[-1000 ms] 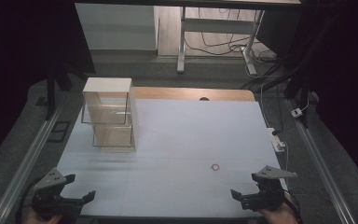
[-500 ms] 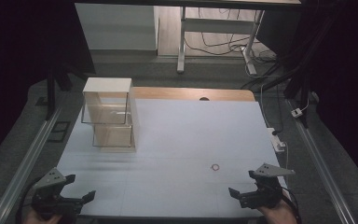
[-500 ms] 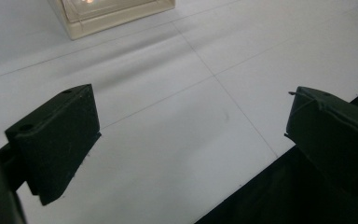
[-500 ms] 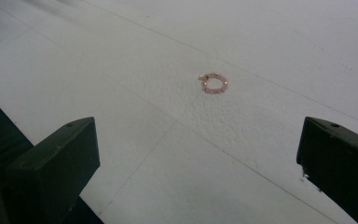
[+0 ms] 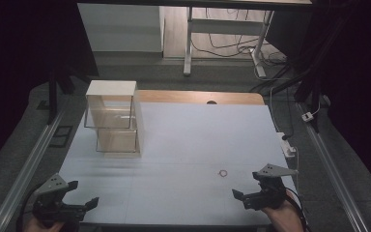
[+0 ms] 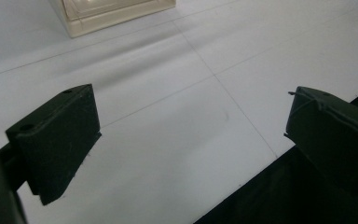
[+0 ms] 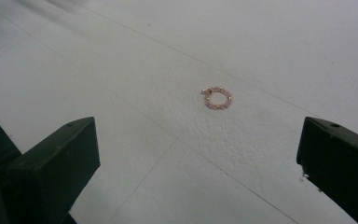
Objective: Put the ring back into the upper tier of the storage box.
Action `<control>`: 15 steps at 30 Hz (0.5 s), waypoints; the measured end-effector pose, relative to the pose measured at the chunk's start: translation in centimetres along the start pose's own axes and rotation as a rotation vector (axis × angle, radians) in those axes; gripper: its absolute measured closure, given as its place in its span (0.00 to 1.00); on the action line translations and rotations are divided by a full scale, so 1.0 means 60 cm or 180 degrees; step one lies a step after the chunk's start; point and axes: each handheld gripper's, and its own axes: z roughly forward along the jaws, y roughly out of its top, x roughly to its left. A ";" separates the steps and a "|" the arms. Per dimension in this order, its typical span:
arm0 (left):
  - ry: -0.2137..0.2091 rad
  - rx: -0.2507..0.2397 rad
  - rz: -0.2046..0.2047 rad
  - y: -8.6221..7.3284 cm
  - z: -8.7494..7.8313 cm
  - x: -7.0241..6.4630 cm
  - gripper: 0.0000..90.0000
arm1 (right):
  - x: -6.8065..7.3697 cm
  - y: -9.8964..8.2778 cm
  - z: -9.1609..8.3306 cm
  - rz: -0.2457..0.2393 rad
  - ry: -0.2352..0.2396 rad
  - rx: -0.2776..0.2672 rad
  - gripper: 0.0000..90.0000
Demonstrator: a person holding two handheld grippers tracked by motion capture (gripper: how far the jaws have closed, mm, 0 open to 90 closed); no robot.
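A small pink beaded ring (image 7: 216, 98) lies flat on the white tabletop (image 5: 198, 140), ahead of the right claw (image 5: 249, 197) and apart from it, roughly centred between its wide-open jaws in the right gripper view. In the high view the ring (image 5: 222, 172) sits near the tabletop's near right part. The left claw (image 5: 79, 205) hovers over the near left corner, jaws spread, holding nothing. A clear two-tier display stand (image 5: 113, 121) with a white top stands at the far left. Beyond the tabletop are dim floor, table legs and cables (image 5: 232, 46).
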 end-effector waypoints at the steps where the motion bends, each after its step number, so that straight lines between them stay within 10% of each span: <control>1: 0.0000 0.0000 -0.0003 0.000 0.000 0.000 0.03 | -0.001 0.001 0.003 0.0005 -0.0007 -0.0019 0.00; 15: -0.0012 -0.0003 -0.0021 0.000 0.000 0.002 0.03 | -0.012 0.022 0.041 -0.0045 -0.0198 0.0220 0.00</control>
